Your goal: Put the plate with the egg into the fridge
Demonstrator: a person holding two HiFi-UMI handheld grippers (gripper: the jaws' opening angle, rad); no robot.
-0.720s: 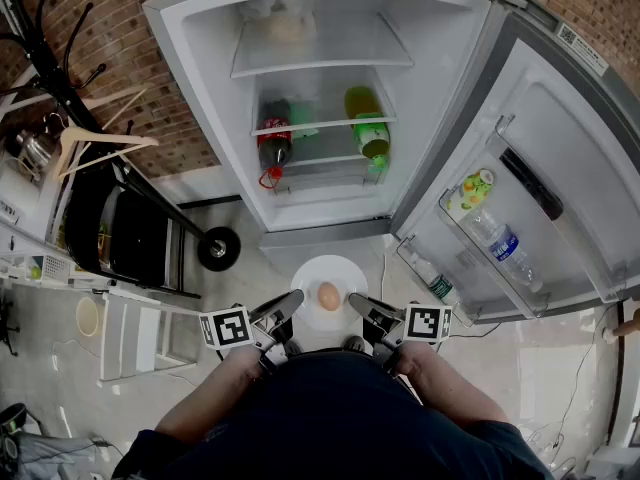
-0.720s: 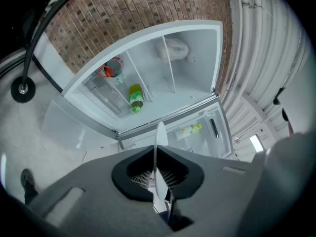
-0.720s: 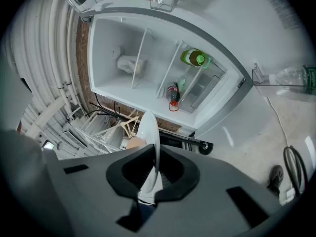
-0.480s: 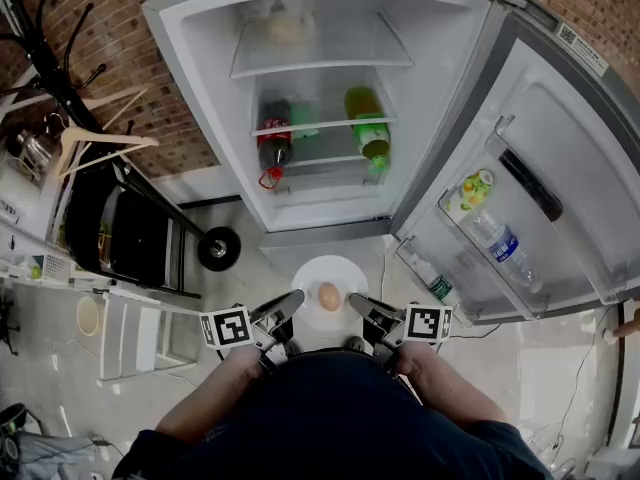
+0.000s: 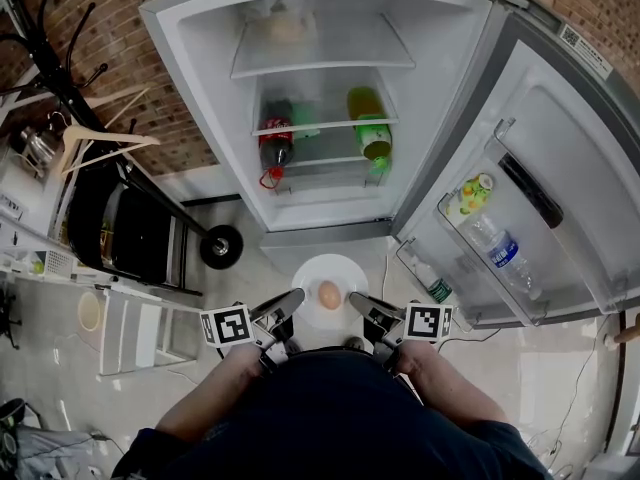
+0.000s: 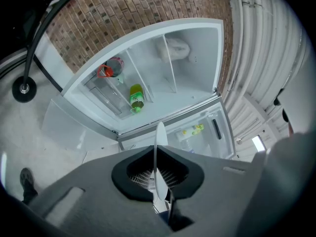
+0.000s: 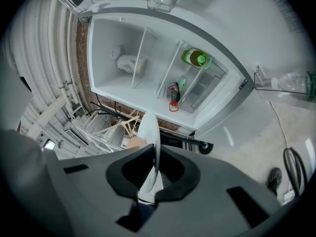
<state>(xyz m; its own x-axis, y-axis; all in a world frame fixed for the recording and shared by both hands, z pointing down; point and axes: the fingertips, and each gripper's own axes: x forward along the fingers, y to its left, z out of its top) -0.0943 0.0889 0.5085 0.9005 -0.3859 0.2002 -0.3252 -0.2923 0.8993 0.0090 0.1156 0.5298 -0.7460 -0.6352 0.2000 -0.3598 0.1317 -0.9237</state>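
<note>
My left tongs (image 5: pixel 292 300) and right tongs (image 5: pixel 356 300) pinch opposite rims of the white plate (image 5: pixel 318 268). The egg (image 5: pixel 329 294) sits on it, before the open fridge (image 5: pixel 215 108). I should lift both sides evenly, level, toward a shelf (image 5: pixel 320 60).
</note>
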